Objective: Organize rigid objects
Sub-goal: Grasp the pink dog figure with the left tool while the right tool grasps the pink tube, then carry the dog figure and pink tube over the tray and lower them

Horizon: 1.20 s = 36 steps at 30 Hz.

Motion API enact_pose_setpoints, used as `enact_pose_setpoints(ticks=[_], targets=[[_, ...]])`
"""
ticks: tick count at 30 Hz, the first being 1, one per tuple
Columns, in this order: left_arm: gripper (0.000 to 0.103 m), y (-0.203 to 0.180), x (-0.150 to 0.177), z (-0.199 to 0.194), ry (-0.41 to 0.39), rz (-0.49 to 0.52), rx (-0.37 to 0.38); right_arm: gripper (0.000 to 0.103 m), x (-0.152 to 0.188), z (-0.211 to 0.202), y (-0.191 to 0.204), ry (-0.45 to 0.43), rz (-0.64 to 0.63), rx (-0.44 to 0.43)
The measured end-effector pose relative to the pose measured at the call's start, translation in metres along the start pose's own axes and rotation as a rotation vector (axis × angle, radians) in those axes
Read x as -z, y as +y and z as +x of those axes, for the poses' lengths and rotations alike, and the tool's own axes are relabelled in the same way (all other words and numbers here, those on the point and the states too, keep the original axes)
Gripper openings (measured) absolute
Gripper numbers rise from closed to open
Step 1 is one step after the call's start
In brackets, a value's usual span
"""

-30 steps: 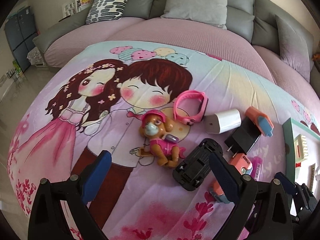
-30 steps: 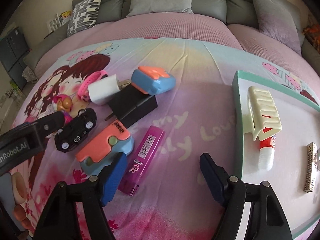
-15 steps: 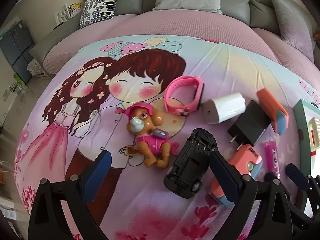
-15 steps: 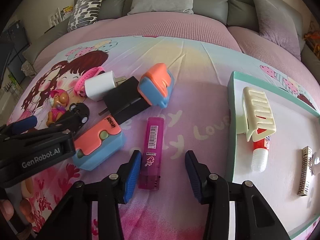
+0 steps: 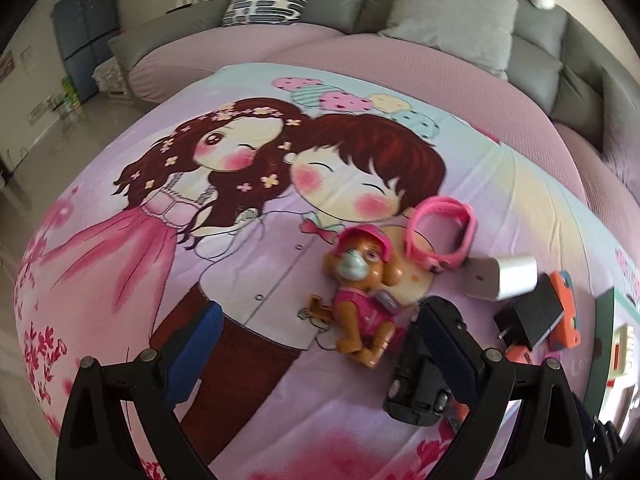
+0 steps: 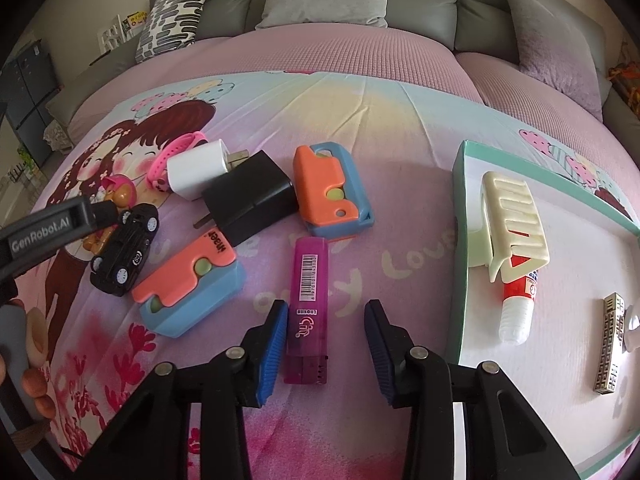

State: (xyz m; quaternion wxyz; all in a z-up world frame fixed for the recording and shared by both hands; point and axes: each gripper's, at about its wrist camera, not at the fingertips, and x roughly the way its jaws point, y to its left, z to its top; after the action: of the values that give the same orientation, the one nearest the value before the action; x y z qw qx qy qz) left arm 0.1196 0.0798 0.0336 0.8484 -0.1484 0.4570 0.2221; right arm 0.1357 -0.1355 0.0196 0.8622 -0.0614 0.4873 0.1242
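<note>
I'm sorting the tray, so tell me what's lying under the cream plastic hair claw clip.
Under the cream plastic hair claw clip, on the green-rimmed white tray, lies a small red-and-white tube. Only its lower body and ribbed cap show; its upper end is covered by the clip.

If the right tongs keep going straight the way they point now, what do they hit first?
Most likely the purple lighter. It lies lengthwise between the open fingers of the right tongs, which have just been closing; the left finger sits close beside it, though actual contact is unclear.

Cartoon-print bedsheet (image 6: 400, 128) under purple lighter (image 6: 308, 280), black toy car (image 6: 126, 248), chargers, green-rimmed tray (image 6: 460, 240).
</note>
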Motion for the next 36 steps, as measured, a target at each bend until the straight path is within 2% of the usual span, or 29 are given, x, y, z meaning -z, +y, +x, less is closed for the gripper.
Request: enact_pose_setpoints(ticks=[4, 13, 15, 17, 18, 19, 21, 22, 25, 27, 31, 36], targets=[[0.098, 0.004, 0.001, 0.012, 0.022, -0.027, -0.003, 0.042, 0.000, 0.000, 0.000, 0.000, -0.001, 0.002], [0.096, -0.004, 0.003, 0.027, 0.047, 0.004, -0.020, 0.042, 0.001, 0.002, 0.003, -0.005, -0.018, 0.022], [0.082, -0.004, 0.004, 0.027, 0.049, 0.004, -0.022, 0.042, 0.001, 0.001, 0.003, -0.005, -0.019, 0.021], [0.075, -0.004, 0.004, 0.025, 0.044, 0.011, -0.021, 0.041, 0.001, 0.001, 0.002, -0.003, -0.016, 0.020], [0.067, -0.004, 0.004, 0.024, 0.043, 0.013, -0.010, 0.041, 0.001, 0.001, 0.003, -0.002, -0.016, 0.021], [0.063, -0.005, 0.003, 0.023, 0.041, 0.017, -0.004, 0.039, 0.001, 0.001, 0.003, -0.002, -0.017, 0.022], [0.044, -0.007, 0.003, 0.022, 0.038, 0.027, 0.008, 0.033, 0.001, 0.000, 0.003, -0.004, -0.014, 0.019], [0.041, -0.008, 0.003, 0.021, 0.038, 0.032, 0.016, 0.030, 0.001, 0.000, 0.002, -0.004, -0.010, 0.015], [0.041, -0.008, 0.003, 0.017, 0.037, 0.027, 0.052, 0.021, 0.001, -0.001, 0.000, -0.012, 0.003, 0.014], [0.041, -0.008, 0.002, 0.013, 0.025, 0.016, 0.079, 0.021, 0.001, -0.002, -0.003, -0.018, 0.026, -0.012], [0.041, -0.009, -0.001, 0.006, 0.004, 0.017, 0.087, 0.021, 0.001, -0.006, -0.004, -0.036, 0.043, -0.033], [0.041, -0.005, -0.006, -0.014, -0.050, 0.000, 0.101, 0.021, -0.002, -0.025, -0.009, -0.105, 0.071, -0.055]])
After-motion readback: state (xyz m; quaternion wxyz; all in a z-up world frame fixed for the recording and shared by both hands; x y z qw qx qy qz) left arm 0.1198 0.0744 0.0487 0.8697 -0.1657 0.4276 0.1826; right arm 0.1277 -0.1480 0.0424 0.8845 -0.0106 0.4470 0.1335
